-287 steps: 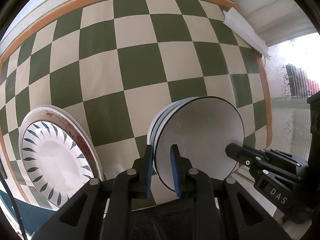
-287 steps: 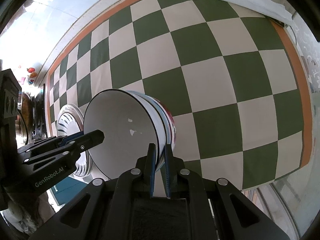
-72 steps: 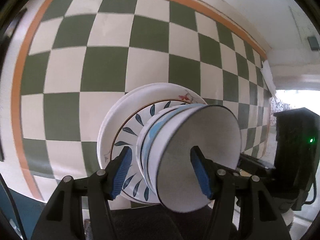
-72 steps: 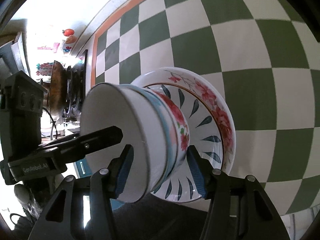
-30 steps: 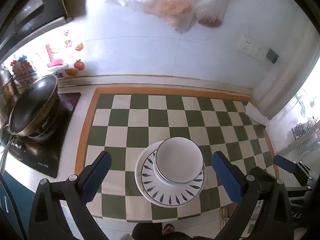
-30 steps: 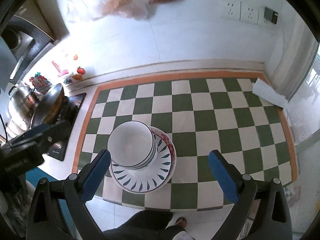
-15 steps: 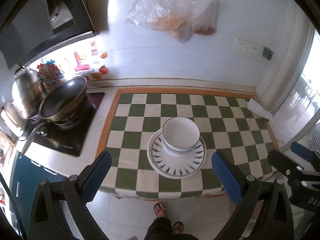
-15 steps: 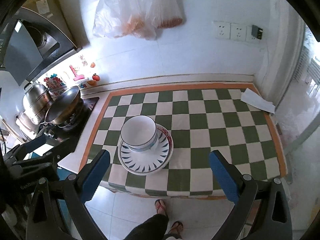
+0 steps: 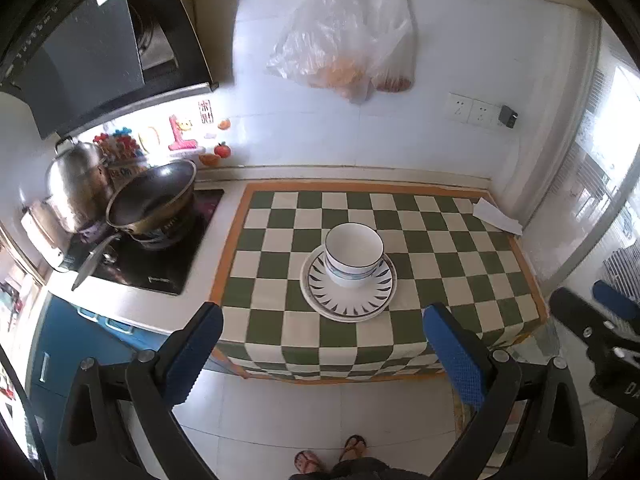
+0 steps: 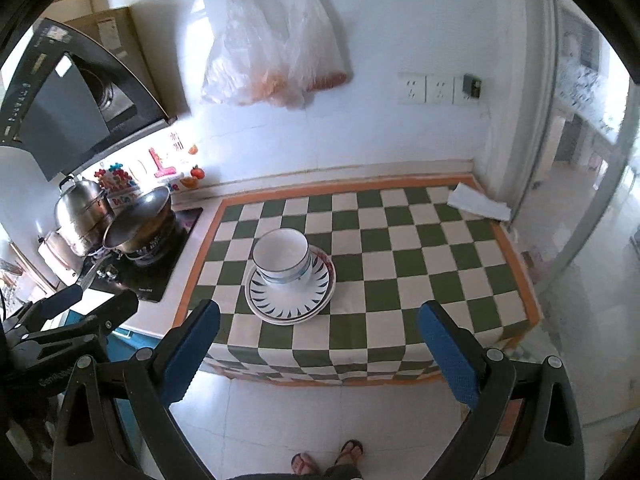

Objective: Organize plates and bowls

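Covering the counter, a checkered cloth [image 9: 436, 240] bears stacked bowls [image 9: 353, 255] on plates [image 9: 348, 300]; both hand-held grippers gape, released.

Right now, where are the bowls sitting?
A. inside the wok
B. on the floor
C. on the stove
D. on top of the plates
D: the bowls stand upright on the plates, in the middle of the checkered cloth, with both tongs wide open and well back from them.
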